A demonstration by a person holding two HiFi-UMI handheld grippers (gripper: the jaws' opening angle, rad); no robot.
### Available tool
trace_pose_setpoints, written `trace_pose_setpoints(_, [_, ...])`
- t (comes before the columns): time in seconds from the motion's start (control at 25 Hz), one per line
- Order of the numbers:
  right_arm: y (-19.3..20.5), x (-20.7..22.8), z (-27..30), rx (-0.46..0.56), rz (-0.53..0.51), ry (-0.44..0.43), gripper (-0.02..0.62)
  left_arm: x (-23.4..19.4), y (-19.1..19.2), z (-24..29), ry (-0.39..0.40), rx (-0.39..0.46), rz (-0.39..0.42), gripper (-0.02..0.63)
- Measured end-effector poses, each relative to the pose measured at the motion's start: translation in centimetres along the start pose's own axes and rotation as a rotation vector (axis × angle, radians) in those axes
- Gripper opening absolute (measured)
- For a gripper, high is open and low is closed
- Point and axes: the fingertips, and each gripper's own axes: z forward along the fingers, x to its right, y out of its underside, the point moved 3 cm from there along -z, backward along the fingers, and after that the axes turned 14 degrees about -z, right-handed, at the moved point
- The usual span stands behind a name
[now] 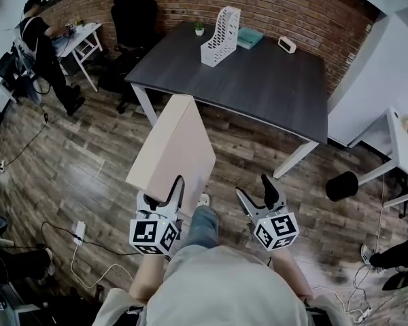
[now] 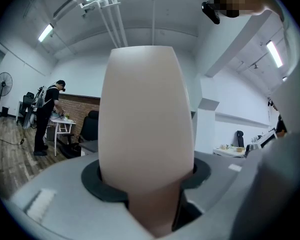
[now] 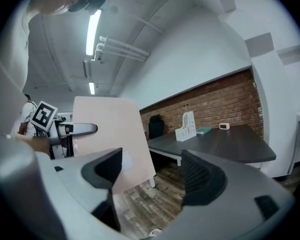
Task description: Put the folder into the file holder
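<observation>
1. A beige folder (image 1: 173,151) is held tilted above the wooden floor (image 1: 68,175), in front of the person and short of the dark desk (image 1: 258,87).
2. The left gripper (image 1: 160,199) is clamped on the folder's lower edge; in the left gripper view the folder fills the space between the jaws.
3. The right gripper (image 1: 253,190) is held just beside the folder with its jaws spread apart. Nothing is seen between them.
4. A white perforated file holder (image 1: 219,38) is stood upright at the far side of the desk, well apart from the folder.
5. A teal book (image 1: 249,38) is laid just beside the holder.
6. A black office chair (image 1: 132,12) is placed near the brick wall (image 1: 292,5).
</observation>
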Motion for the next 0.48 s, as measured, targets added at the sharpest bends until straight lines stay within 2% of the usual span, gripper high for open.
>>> trace_pose_setpoints(0.2, [-0.5, 2.9, 4.6, 0.012, 0.018, 0.023, 0.383, -1.9, -0.9, 5.2, 0.015, -0.010, 0.005, 0.262])
trace_pose_setpoints(0.48, [-3.1, 8.2, 12.1, 0.016, 0.020, 0.066, 0.399, -4.4, -3.9, 14.2, 0.045, -0.026, 0.003, 0.262])
